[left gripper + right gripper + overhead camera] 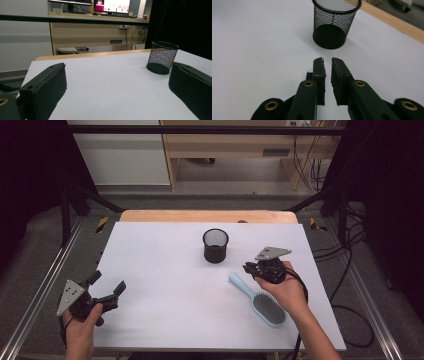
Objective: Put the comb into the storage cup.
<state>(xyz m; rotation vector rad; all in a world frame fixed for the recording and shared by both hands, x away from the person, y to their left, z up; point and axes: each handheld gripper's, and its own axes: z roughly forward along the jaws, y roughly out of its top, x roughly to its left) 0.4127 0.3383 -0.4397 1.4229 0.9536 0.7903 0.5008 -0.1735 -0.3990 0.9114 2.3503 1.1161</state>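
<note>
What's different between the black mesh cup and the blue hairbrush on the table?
The mesh cup stands upright; the hairbrush lies flat. The cup is black see-through wire mesh; the brush is pale blue with a grey bristle pad. The cup is round and open-topped; the brush is long with a handle. Both rest on the white table, near the right gripper.

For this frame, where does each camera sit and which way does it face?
High view: above the person's side, facing forward and down on the table; both forearms, left tool and right tool show, plus brush.
Left gripper view: rides the left tool, looks level across the table; jaws wide apart.
Right gripper view: rides the right tool, tilted down; jaws nearly together, empty.
Shared: all three see the cup.
</note>
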